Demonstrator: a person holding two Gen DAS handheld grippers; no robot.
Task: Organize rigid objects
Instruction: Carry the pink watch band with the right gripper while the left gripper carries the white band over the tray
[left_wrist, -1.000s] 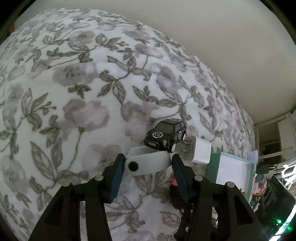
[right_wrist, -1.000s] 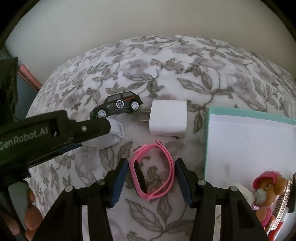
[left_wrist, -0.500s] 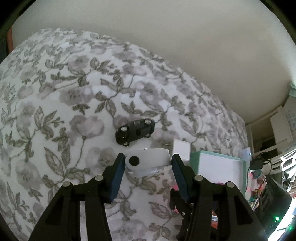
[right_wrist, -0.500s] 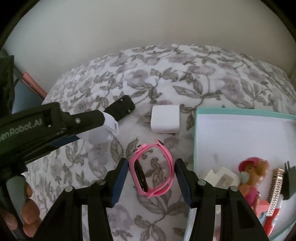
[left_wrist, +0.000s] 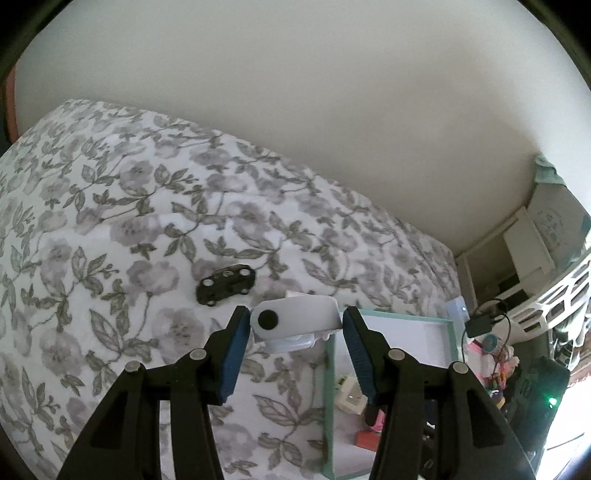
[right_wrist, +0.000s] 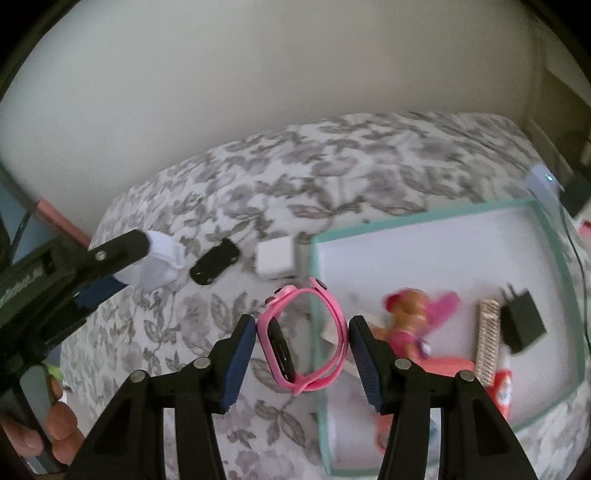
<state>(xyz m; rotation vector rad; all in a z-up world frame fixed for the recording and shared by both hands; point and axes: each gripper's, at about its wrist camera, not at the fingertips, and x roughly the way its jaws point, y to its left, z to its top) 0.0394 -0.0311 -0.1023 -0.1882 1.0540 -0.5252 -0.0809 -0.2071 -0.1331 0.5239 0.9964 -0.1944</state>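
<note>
Pink watch (right_wrist: 303, 343) clamped between right tongs (right_wrist: 302, 349).

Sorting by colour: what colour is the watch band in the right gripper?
Pink, with a black face; the watch shows best in the right wrist view.

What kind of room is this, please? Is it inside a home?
Most likely a bedroom in a home. The objects lie on a soft floral bedspread against a plain wall, with toys such as a black toy car and a doll in a teal box, and white shelves beside it.
</note>
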